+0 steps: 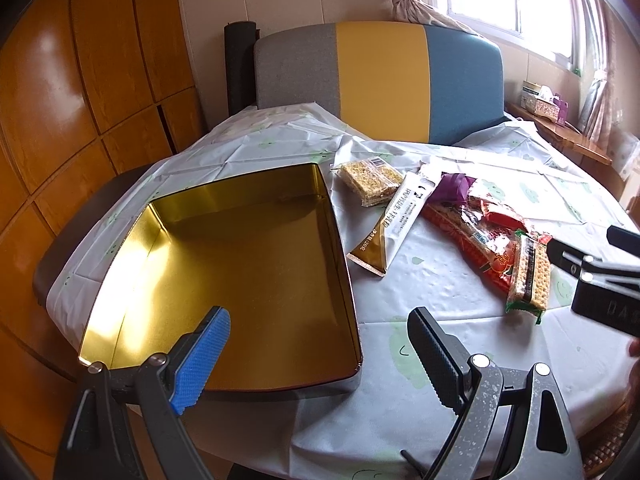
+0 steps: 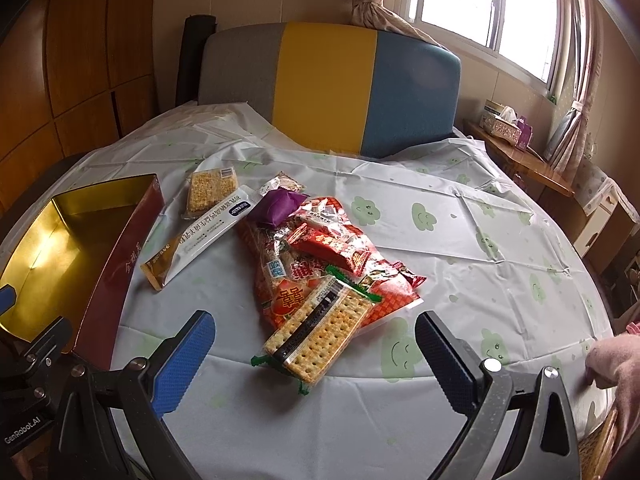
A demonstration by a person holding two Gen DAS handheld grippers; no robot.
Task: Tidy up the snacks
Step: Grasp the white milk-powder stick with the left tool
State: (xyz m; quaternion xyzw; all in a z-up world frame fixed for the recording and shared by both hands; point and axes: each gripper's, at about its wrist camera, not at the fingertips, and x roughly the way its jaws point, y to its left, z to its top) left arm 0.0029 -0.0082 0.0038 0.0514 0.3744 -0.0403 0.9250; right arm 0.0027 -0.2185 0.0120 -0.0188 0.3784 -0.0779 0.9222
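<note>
An empty gold-lined tin box [image 1: 240, 280] sits at the table's left; its red outer wall shows in the right wrist view [image 2: 116, 276]. A pile of snacks lies to its right: a cracker packet [image 2: 320, 332], a big red bag [image 2: 304, 256], a purple packet [image 2: 280, 204], a white and gold bar [image 2: 200, 236] and a yellow crisp-rice packet [image 2: 210, 190]. My left gripper [image 1: 320, 344] is open and empty over the box's near right corner. My right gripper [image 2: 316, 344] is open, its fingers on either side of the cracker packet.
A round table with a white smiley-print cloth [image 2: 480, 240]. A grey, yellow and blue chair back [image 2: 328, 84] stands behind it. A side table with tissue boxes [image 2: 504, 124] is at the right. Wooden cabinets [image 1: 80, 80] line the left wall.
</note>
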